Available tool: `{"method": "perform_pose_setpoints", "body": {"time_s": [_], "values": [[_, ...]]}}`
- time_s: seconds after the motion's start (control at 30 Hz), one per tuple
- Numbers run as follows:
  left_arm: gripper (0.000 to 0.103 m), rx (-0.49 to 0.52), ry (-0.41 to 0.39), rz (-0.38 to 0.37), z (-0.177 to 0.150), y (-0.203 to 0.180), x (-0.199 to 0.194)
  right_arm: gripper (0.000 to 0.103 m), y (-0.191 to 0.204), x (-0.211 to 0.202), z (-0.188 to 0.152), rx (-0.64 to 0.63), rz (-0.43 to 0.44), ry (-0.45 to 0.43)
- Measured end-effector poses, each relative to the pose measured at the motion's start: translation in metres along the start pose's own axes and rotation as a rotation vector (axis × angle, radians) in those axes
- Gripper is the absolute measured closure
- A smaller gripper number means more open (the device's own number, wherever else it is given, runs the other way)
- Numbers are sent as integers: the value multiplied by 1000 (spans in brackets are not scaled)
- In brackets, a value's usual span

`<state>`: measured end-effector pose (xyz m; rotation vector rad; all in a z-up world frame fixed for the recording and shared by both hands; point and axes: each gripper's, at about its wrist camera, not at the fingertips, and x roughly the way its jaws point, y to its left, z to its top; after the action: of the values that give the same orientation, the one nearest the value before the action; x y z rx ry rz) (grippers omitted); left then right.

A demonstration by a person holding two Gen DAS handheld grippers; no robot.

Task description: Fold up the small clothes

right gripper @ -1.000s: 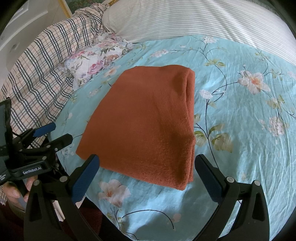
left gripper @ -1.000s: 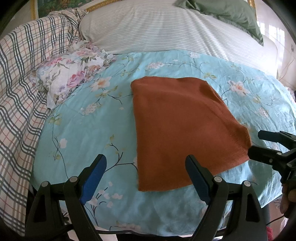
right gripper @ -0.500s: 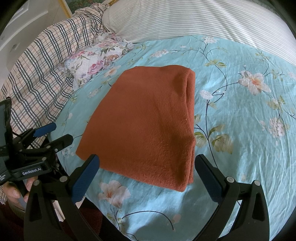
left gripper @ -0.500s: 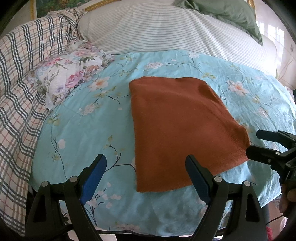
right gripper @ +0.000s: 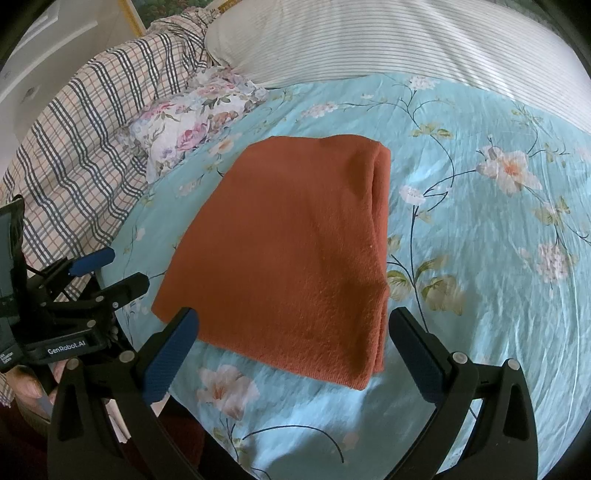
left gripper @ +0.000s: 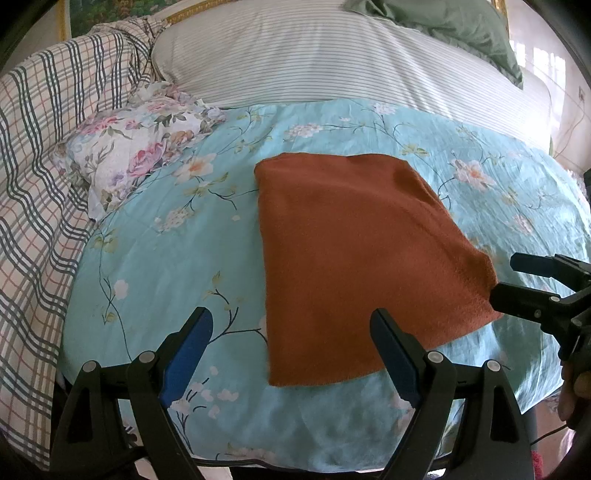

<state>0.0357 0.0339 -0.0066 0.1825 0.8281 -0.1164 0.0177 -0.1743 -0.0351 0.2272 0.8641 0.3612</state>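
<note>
A rust-orange cloth (left gripper: 354,258) lies folded flat on the light-blue floral sheet (left gripper: 177,251); it also shows in the right wrist view (right gripper: 295,251), with its thick folded edge on the right. My left gripper (left gripper: 291,350) is open and empty, just short of the cloth's near left corner. My right gripper (right gripper: 291,354) is open and empty, its fingers either side of the cloth's near edge. The right gripper (left gripper: 517,280) appears in the left wrist view by the cloth's right corner. The left gripper (right gripper: 110,273) appears in the right wrist view by the left corner.
A small floral pillow (left gripper: 136,155) lies left of the cloth. A plaid blanket (left gripper: 40,177) covers the left side. A striped pillow (left gripper: 332,59) and a green pillow (left gripper: 450,26) lie at the back. The bed's near edge runs under both grippers.
Both grippers have drawn back very slightly from the cloth. The cloth has not moved and both grippers stay open.
</note>
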Motion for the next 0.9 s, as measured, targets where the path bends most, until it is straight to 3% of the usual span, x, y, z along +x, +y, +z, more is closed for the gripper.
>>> {"method": "perform_pose_setpoints", "body": {"time_s": [0.53,0.9], "values": [[14,-8,4,2,2,2,4,0,0,1,1,0,-4,1],[14,-2,-18,-15,15,6,15,0,-15,13,20,6,-16,1]]}}
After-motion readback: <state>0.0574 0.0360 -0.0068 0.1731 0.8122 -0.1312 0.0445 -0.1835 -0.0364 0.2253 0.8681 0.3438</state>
